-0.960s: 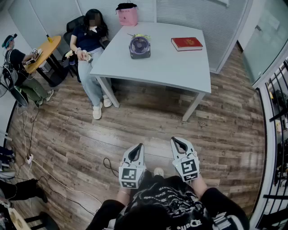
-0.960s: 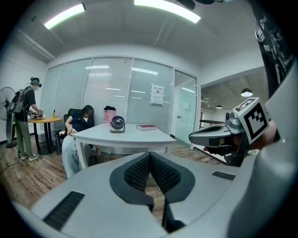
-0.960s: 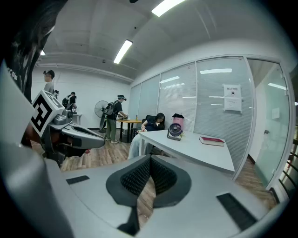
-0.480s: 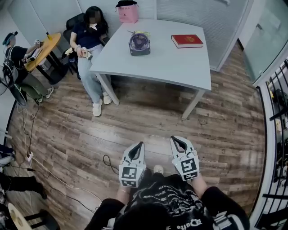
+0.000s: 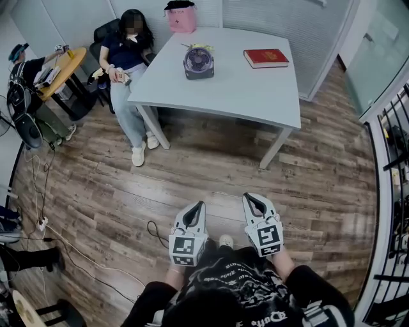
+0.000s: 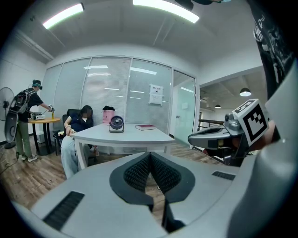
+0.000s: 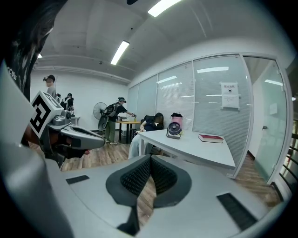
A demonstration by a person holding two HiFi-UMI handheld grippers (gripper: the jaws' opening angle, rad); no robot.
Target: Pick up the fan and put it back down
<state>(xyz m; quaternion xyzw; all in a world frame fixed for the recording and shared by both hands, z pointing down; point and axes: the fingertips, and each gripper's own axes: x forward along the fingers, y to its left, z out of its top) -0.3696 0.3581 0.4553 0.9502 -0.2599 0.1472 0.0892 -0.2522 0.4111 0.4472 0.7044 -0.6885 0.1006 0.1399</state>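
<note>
Illumination is bright and even. Source: ceiling strip lights [image 6: 165,10], high above and ahead of the left gripper [image 6: 150,157]. Further strips show above the right gripper [image 7: 150,161]. Their reflections streak the glass wall [image 7: 219,88] beyond its jaws. A soft shadow lies under the table [image 5: 255,96], well ahead of both grippers. Heavy fisheye bending in all views, with black corners in both gripper views. The gripper shells nearest the lens are soft; the distance is sharp.
</note>
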